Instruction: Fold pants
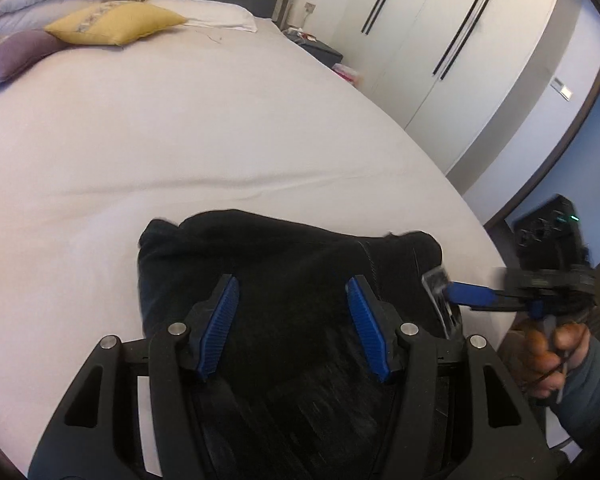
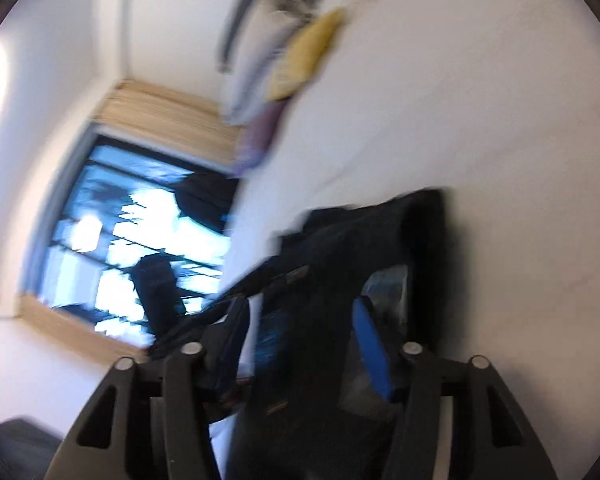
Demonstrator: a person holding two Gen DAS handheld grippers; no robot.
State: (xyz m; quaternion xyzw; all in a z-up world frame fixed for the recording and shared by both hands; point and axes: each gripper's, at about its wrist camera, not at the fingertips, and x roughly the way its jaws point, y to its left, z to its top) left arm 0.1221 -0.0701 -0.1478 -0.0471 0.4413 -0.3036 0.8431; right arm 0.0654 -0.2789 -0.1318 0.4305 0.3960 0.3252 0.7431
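Left gripper hovers over the black pants in the left wrist view, its blue fingers spread apart with dark cloth showing below and between them; no pad presses on it. The pants lie in a folded bundle on the near part of the bed. At the right, the right gripper reaches in sideways, a hand on its grip, its tip at a pale tag on the bundle's right edge. Pillows sit at the far left.

Right wrist view is badly blurred. The right gripper has its fingers apart with pants cloth between them; whether they pinch it I cannot tell. A window fills the left.
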